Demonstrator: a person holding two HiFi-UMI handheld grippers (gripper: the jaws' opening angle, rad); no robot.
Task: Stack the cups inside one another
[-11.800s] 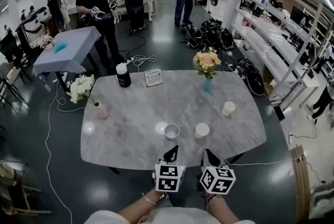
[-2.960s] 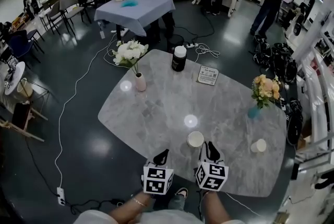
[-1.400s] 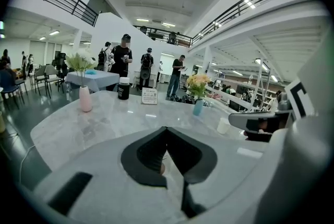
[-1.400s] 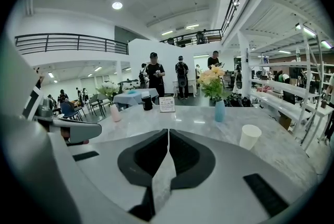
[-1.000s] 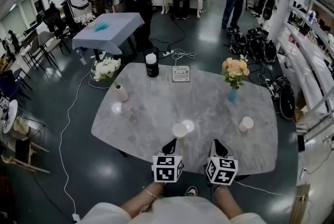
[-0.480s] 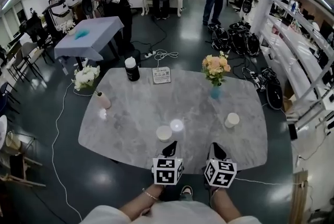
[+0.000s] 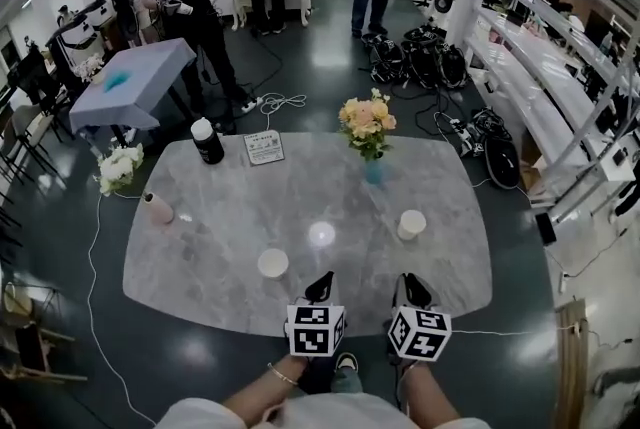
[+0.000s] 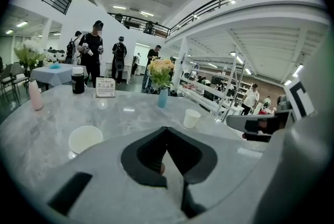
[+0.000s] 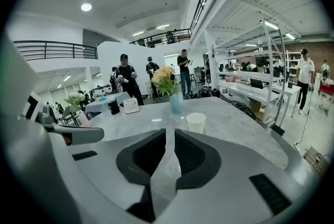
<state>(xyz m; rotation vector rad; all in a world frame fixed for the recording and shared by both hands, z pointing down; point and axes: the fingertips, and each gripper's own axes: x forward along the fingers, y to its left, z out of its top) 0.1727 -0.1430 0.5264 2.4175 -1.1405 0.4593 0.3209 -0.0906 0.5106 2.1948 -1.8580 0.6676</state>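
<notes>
Jaws of the left gripper (image 7: 320, 285) (image 8: 166, 131) and of the right gripper (image 7: 413, 285) (image 9: 169, 137) are closed with nothing between them. Both grippers are level with each other over the near edge of the desk (image 7: 250, 207). In the earliest frame three cups stood apart. Now only two places are occupied: a near cup (image 7: 272, 263) (image 8: 85, 138) by the near edge, left of the left gripper, and a far cup (image 7: 411, 224) (image 9: 196, 122) toward the right edge. Both forearms reach forward in parallel, with the grippers tilted slightly downward.
</notes>
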